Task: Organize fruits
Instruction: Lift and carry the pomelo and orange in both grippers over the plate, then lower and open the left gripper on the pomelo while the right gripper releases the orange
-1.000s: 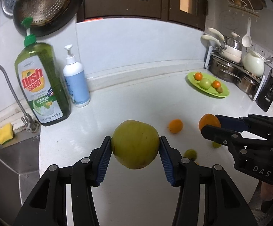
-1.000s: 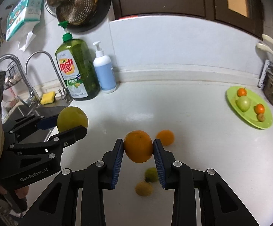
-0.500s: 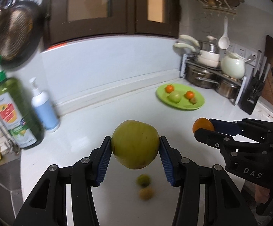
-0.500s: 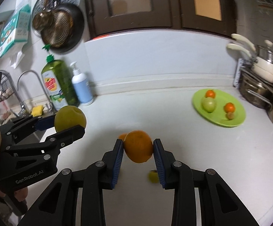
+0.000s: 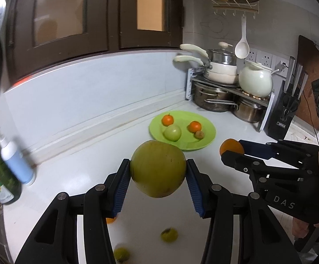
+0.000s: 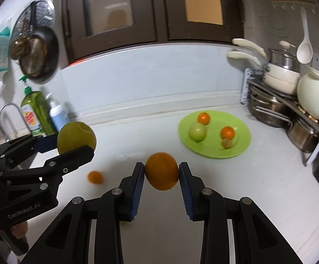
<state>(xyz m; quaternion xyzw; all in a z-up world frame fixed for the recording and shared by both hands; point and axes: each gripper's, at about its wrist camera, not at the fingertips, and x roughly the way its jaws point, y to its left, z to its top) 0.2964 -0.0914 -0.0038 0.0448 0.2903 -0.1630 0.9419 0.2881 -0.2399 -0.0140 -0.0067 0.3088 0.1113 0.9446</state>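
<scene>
My left gripper is shut on a large yellow-green fruit, held above the white counter; it also shows in the right wrist view. My right gripper is shut on an orange, which also shows in the left wrist view. Ahead lies a green plate with two small oranges, a green apple and a small brown fruit. Loose on the counter are a small orange and two small green fruits.
A pot rack with pans, a white teapot and a knife block stand at the right behind the plate. A dish soap bottle and a white pump bottle stand at the left by the tap.
Both grippers have swung to the right with their fruit. The green plate now lies closer and nearer the middle; the soap bottles have slid to the left edge.
</scene>
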